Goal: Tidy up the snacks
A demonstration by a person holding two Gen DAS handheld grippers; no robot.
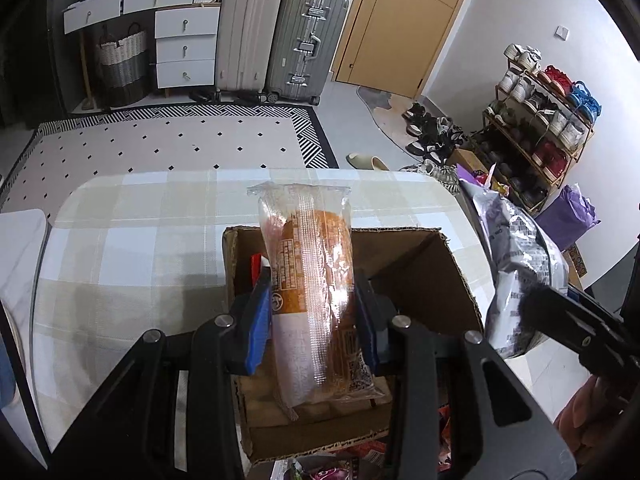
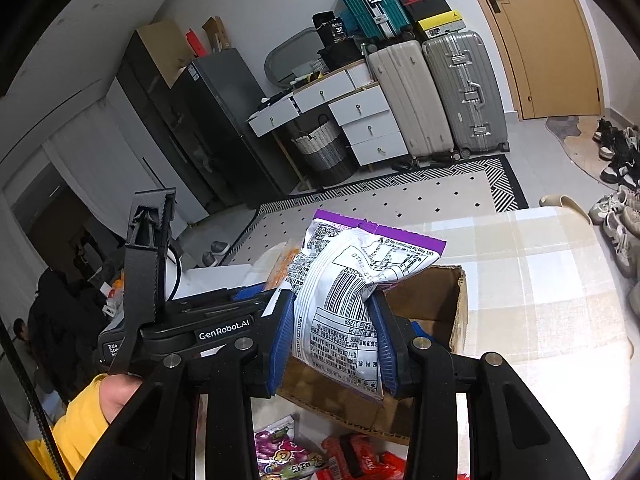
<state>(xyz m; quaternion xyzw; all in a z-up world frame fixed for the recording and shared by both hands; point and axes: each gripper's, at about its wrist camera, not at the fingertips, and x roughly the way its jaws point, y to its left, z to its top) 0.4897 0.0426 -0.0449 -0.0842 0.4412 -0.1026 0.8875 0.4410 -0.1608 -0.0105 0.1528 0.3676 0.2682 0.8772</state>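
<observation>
Closest in, the left claw (image 1: 314,316) has its blue pads (image 1: 260,316) pressed in on a clear-wrapped bread roll (image 1: 312,280), gripping it across the middle so the packet stands up between the fingers, its crimped top end pointing away. It hangs right over the open cardboard box (image 1: 436,276) on the checked tablecloth (image 1: 140,248). That roll looks light and squashy. The film is slick and shiny, so I'd guess it could slide if held loosely, and a harder squeeze would flatten the bread. Mid-body, where the claw has it, seems the sensible place; the crimped ends would only crumple.

The right claw (image 2: 334,336) is likewise closed on something: a white snack bag (image 2: 344,304) with a purple top edge and a barcode on its back. The pads bite into the lower part and the foil buckles inward at the pinch. It is puffed with air, so I take it to be very light and springy, its contents likely brittle. Gripping low on the crease holds it firm without crushing much. It sits above the near edge of the box, beside the roll.

A red packet (image 1: 256,266) already shows inside the box against its left wall. More sweets, pink wrappers (image 2: 280,448) and red ones (image 2: 360,456), lie on the table in front of the box, not yet sorted. A hand in a yellow sleeve (image 2: 76,428) carries the left tool.
</observation>
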